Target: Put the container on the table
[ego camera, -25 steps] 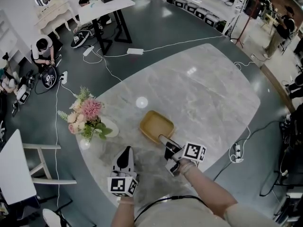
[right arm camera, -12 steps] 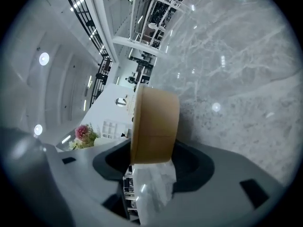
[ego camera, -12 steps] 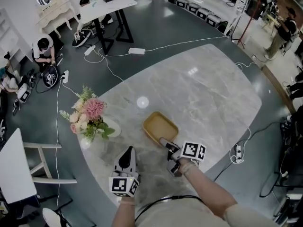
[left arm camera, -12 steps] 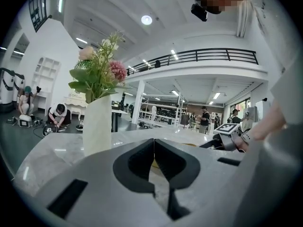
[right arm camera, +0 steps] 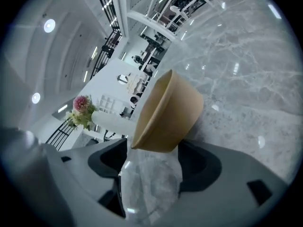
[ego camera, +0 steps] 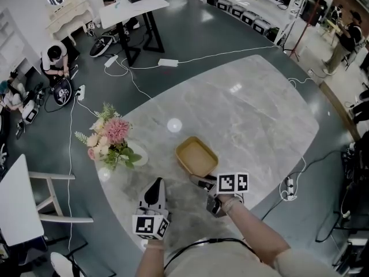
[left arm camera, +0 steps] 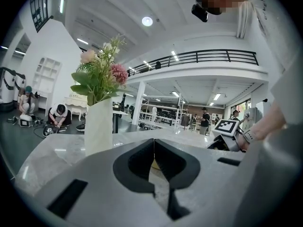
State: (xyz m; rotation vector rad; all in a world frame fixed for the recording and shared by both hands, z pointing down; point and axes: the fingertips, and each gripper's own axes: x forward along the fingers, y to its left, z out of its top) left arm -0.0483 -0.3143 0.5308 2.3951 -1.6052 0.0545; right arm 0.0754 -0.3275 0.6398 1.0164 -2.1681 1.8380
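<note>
On the marble table [ego camera: 259,114], a tan rounded-square container [ego camera: 196,156], rim between just-opened jaws of right gripper [ego camera: 203,182]; left gripper [ego camera: 155,184] jaws together

Pink flowers [ego camera: 113,133] stand in a white vase [left arm camera: 98,126]; a person [ego camera: 55,59] crouches on the grey floor [ego camera: 190,33]

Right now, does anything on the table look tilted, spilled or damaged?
Nothing stands out. The container sits flat and upright on the table, with nothing spilled. The vase of flowers stands upright. The right gripper has just been opening its jaws; the container's near edge lies between them, unpressed.
</note>
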